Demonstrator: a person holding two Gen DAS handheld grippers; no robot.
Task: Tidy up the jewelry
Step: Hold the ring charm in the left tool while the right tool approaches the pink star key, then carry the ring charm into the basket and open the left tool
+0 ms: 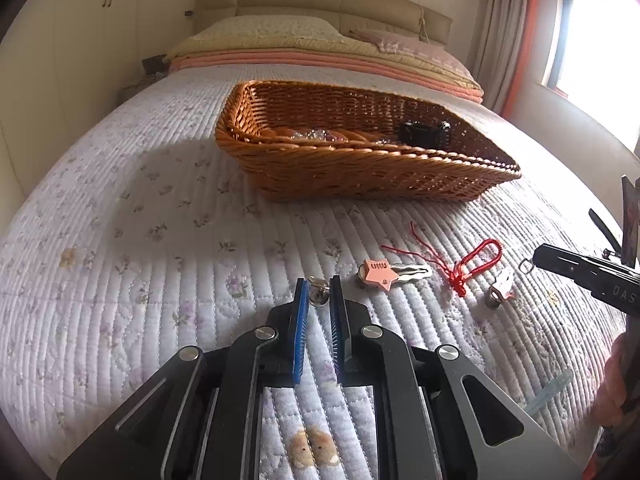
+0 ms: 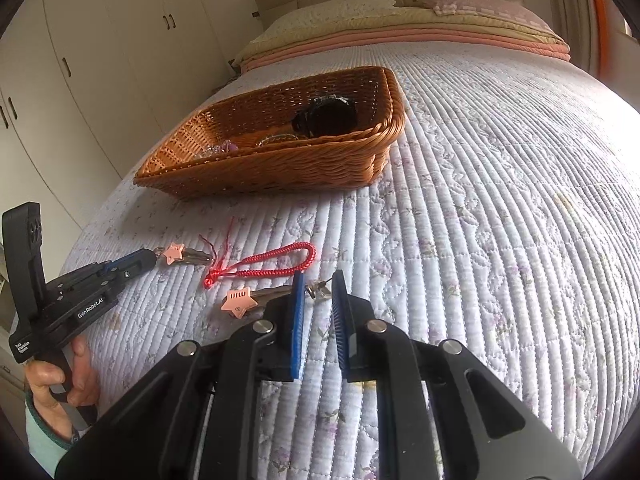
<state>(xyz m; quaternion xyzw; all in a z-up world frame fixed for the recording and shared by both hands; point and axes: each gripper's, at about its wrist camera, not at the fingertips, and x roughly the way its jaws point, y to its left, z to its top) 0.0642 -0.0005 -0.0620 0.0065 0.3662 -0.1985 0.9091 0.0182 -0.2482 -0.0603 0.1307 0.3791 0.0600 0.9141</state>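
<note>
Both fingers pinched nearly together, left gripper (image 1: 319, 294) on a small metal earring (image 1: 318, 293), right gripper (image 2: 318, 290) on a clear charm (image 2: 320, 291), low against the bed (image 2: 500, 208), wicker basket (image 1: 360, 176) waiting at 12 o'clock as their destination

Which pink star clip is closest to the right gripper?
The star clip just left of the right gripper, below the red cord; the other lies beside the left gripper.

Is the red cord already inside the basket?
No, the red cord lies on the quilt, in front of the basket and apart from it.
</note>
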